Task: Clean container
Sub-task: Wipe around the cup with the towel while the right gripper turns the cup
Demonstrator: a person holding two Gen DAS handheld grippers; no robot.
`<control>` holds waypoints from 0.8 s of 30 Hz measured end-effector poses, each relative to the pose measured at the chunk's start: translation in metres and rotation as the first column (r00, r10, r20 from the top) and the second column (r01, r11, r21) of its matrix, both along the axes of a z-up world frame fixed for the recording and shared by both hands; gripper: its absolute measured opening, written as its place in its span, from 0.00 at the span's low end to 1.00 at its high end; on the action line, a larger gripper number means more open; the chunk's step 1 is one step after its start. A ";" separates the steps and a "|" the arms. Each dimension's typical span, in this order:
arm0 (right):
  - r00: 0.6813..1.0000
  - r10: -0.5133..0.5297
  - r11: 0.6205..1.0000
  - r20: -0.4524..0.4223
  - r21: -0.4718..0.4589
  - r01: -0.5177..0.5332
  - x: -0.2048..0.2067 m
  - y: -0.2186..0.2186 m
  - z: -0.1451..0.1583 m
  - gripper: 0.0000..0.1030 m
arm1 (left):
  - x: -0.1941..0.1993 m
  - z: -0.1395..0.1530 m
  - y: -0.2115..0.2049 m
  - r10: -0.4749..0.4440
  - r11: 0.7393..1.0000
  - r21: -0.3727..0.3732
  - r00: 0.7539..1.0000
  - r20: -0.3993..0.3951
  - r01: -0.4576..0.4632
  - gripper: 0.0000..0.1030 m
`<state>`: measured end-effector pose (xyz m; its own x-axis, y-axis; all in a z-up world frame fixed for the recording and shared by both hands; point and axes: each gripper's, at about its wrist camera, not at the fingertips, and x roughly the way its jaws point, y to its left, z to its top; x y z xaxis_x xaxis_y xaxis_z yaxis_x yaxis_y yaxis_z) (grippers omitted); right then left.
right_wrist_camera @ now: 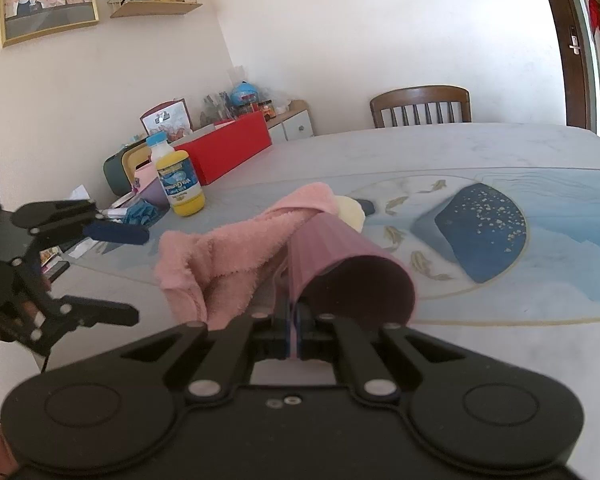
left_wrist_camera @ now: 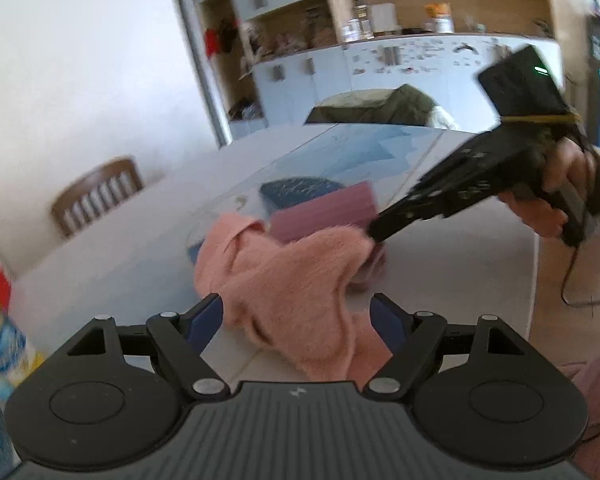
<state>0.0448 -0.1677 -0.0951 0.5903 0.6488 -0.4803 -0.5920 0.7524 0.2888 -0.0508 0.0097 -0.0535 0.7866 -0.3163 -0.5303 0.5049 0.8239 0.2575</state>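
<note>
A mauve ribbed cup (right_wrist_camera: 340,248) is held tilted above the table, its mouth facing the right wrist camera. My right gripper (right_wrist_camera: 294,320) is shut on the cup's rim wall; in the left wrist view it (left_wrist_camera: 376,232) reaches in from the right, held by a hand (left_wrist_camera: 540,208). A fluffy pink cloth (right_wrist_camera: 236,248) drapes over the cup's far end and hangs down its left side. In the left wrist view the cloth (left_wrist_camera: 292,272) covers part of the cup (left_wrist_camera: 324,212). My left gripper (left_wrist_camera: 296,316) is open, with the cloth's lower folds hanging between its fingers; the right wrist view shows it (right_wrist_camera: 116,272) just left of the cloth.
The table (right_wrist_camera: 460,148) carries a blue patterned mat (right_wrist_camera: 480,236). A yellow bottle (right_wrist_camera: 179,178), a red box (right_wrist_camera: 228,150) and clutter stand at the far left. A pale yellow object (right_wrist_camera: 352,210) lies behind the cup. A wooden chair (right_wrist_camera: 420,106) stands at the far edge.
</note>
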 end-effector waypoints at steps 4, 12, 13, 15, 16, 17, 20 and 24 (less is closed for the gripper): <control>1.000 -0.004 1.000 -0.001 -0.010 0.004 0.000 0.002 0.001 0.02 | 0.000 -0.008 -0.022 -0.087 0.994 0.066 0.996 0.031 0.085 0.81; 1.000 -0.012 1.000 -0.007 -0.018 0.011 0.000 0.002 0.002 0.03 | 0.044 -0.044 -0.025 -0.055 0.994 0.084 0.992 -0.117 0.065 0.82; 1.000 -0.012 1.000 -0.008 -0.017 0.012 0.000 0.002 0.002 0.03 | 0.048 -0.045 -0.023 -0.046 0.996 0.070 0.990 -0.130 0.055 0.83; 1.000 -0.013 1.000 -0.007 -0.015 0.013 0.001 0.002 0.002 0.03 | 0.056 -0.047 -0.016 -0.020 0.999 0.035 0.988 -0.153 0.026 0.83; 1.000 -0.014 1.000 -0.008 -0.014 0.013 0.001 0.002 0.001 0.03 | 0.060 -0.048 -0.013 -0.009 1.000 0.020 0.986 -0.165 0.012 0.83; 1.000 -0.014 1.000 -0.008 -0.014 0.014 0.001 0.002 0.002 0.03 | 0.063 -0.049 -0.010 -0.002 1.000 -0.004 0.983 -0.181 0.001 0.83; 1.000 -0.015 1.000 -0.008 -0.014 0.015 0.001 0.002 0.002 0.03 | 0.068 -0.049 -0.007 0.015 0.999 -0.030 0.980 -0.198 -0.021 0.72; 1.000 -0.016 1.000 -0.008 -0.014 0.016 0.002 0.002 0.002 0.03 | 0.068 -0.047 -0.011 0.057 0.998 0.018 0.984 -0.170 -0.054 0.39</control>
